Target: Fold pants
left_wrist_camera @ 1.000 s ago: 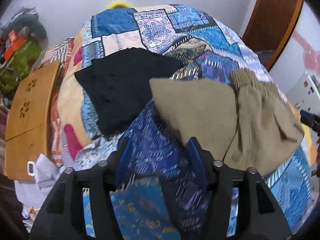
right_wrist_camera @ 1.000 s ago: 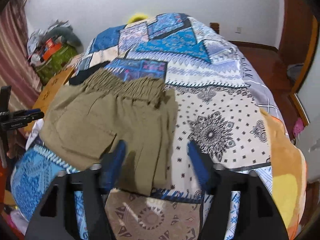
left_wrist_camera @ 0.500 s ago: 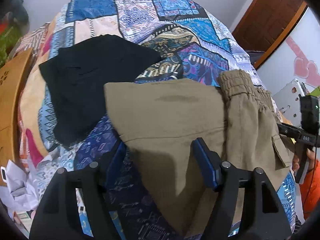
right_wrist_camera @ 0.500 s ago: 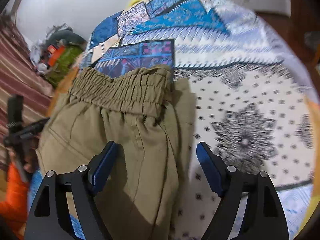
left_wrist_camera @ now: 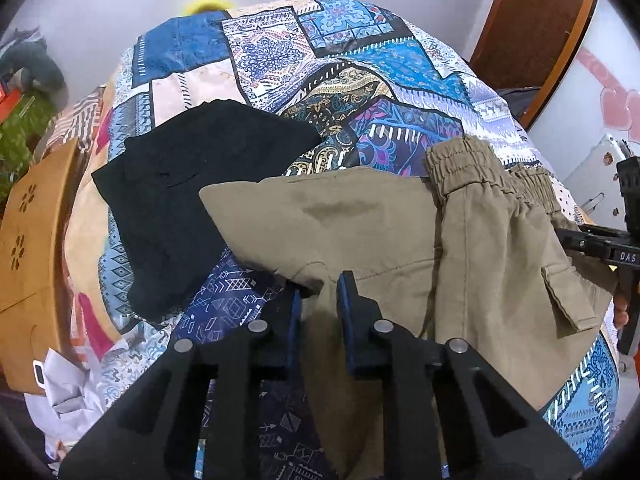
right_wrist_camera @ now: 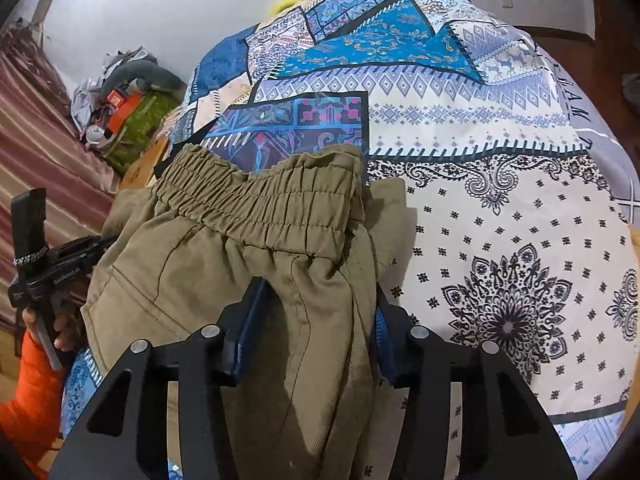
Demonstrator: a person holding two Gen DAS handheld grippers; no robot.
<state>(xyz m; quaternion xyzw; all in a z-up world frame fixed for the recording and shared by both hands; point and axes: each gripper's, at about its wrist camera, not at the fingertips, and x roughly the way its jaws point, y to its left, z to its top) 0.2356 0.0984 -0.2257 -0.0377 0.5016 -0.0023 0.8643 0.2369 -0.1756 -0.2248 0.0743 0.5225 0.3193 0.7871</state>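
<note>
Khaki pants [left_wrist_camera: 380, 236] lie partly folded on a patterned bedspread [left_wrist_camera: 332, 60]. Their elastic waistband [right_wrist_camera: 256, 196] faces away in the right wrist view. My left gripper [left_wrist_camera: 318, 292] is shut on the near edge of a khaki pant leg. My right gripper [right_wrist_camera: 316, 304] straddles the khaki pants [right_wrist_camera: 224, 276] just below the waistband, with its jaws still apart and cloth bunched between them. Each gripper shows at the edge of the other's view.
Folded black pants [left_wrist_camera: 192, 192] lie on the bed left of the khaki ones. A wooden board [left_wrist_camera: 32, 240] leans at the bed's left side. A clutter pile [right_wrist_camera: 128, 100] sits by the wall. A wooden door [left_wrist_camera: 536, 28] is at the far right.
My left gripper moved onto the khaki leg edge and closed on it. My right gripper pushed forward over the pants below the waistband and narrowed.
</note>
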